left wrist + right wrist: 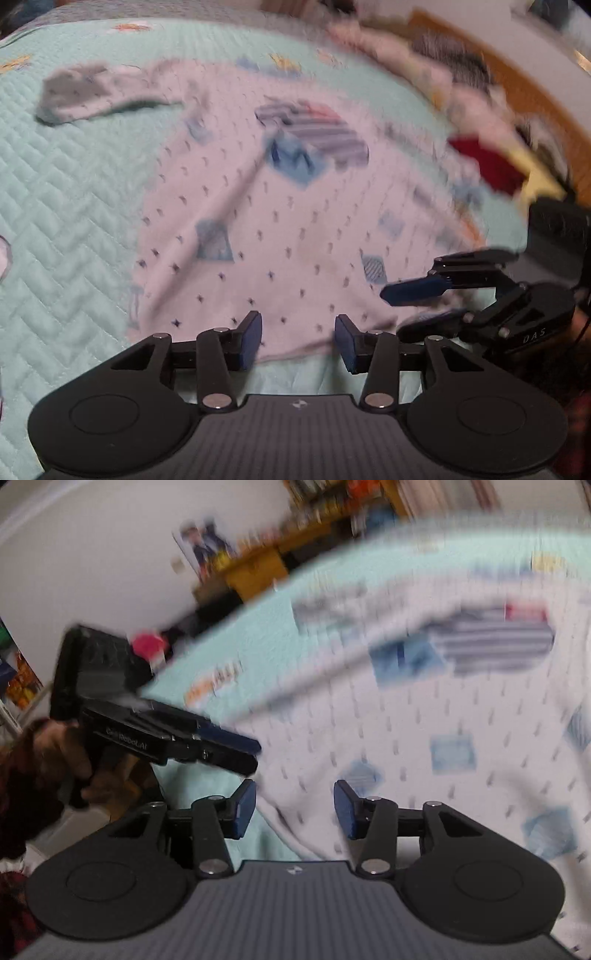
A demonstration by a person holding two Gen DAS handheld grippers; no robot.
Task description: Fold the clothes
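A pale long-sleeved shirt with small dark stars and blue patches lies spread flat on a mint quilted bedspread. One sleeve reaches to the far left. My left gripper is open at the near hem, with the fabric edge between its fingers. My right gripper comes in from the right, open around the hem's right corner. In the right wrist view the right gripper is open over the shirt's edge, and the left gripper sits close on the left, held by a hand.
A pile of other clothes lies along the far right of the bed, with a dark red garment in it. Beyond the bedspread are a wooden shelf with books and a white wall. Both views are motion-blurred.
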